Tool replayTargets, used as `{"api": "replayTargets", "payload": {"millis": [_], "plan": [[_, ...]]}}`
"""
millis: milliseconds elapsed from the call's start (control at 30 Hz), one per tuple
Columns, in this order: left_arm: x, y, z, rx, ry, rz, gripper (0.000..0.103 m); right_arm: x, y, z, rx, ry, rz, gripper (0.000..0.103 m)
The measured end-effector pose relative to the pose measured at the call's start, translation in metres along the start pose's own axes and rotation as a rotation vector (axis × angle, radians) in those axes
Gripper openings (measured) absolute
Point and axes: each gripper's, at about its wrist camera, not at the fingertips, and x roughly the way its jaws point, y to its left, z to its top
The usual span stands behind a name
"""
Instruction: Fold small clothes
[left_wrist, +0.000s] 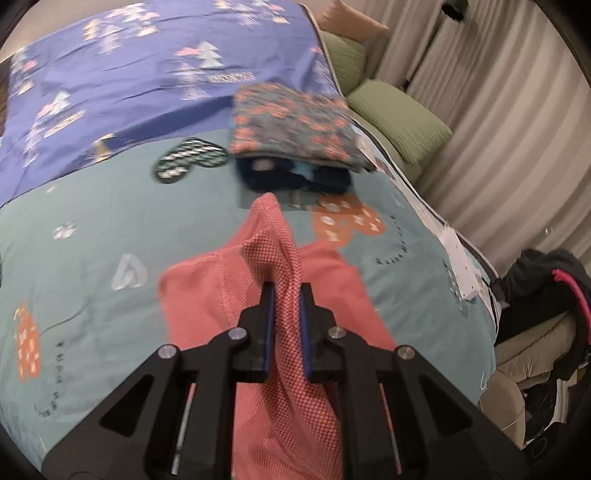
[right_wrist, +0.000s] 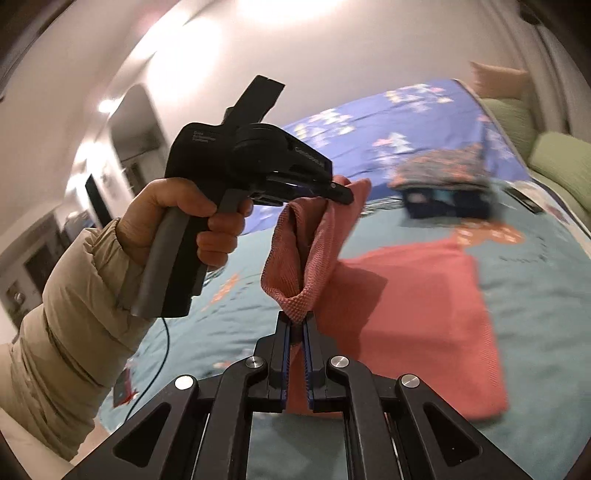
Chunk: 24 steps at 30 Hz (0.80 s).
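- The left claw (left_wrist: 286, 295) and the right claw (right_wrist: 295, 321) are each clamping one end of the pink garment's (right_wrist: 417, 306) lifted edge, its remainder lying on the bed (right_wrist: 546, 266).
- Carrying both ends together and level is keeping the fold square.
- The folded stack (left_wrist: 295, 125) is sitting beyond.

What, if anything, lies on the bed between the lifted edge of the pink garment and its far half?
Nothing visible does. Both the left gripper and right gripper are shut on the pink garment; its flat half is bare. The folded pile sits beyond it.
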Motion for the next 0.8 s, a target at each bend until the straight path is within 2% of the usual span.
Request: {"api": "replayTargets", "payload": {"millis": [200, 367, 500, 600, 633, 667, 800], "plan": [[0.057, -0.047, 0.003, 0.053, 0.079, 0.027, 0.013, -0.023, -0.053, -0.014, 0.117, 0.006, -0.066, 0.005], [0.094, -0.066, 0.002, 0.061, 0.14, 0.06, 0.013, -0.036, -0.087, -0.025, 0.197, 0.009, -0.098, 0.005], [0.106, -0.074, 0.002, 0.068, 0.152, 0.068, 0.013, -0.039, -0.108, -0.032, 0.249, 0.022, -0.097, 0.005], [0.11, -0.079, 0.003, 0.077, 0.159, 0.065, 0.01, -0.045, -0.108, -0.039, 0.259, 0.031, -0.094, 0.005], [0.111, -0.083, 0.004, 0.084, 0.16, 0.062, 0.007, -0.045, -0.11, -0.041, 0.261, 0.035, -0.088, 0.005], [0.112, -0.086, 0.004, 0.09, 0.16, 0.05, 0.0, -0.045, -0.11, -0.042, 0.262, 0.042, -0.079, 0.005], [0.113, -0.1, 0.003, 0.129, 0.156, 0.047, 0.0, -0.037, -0.117, -0.044, 0.257, 0.072, -0.056, 0.011]]}}
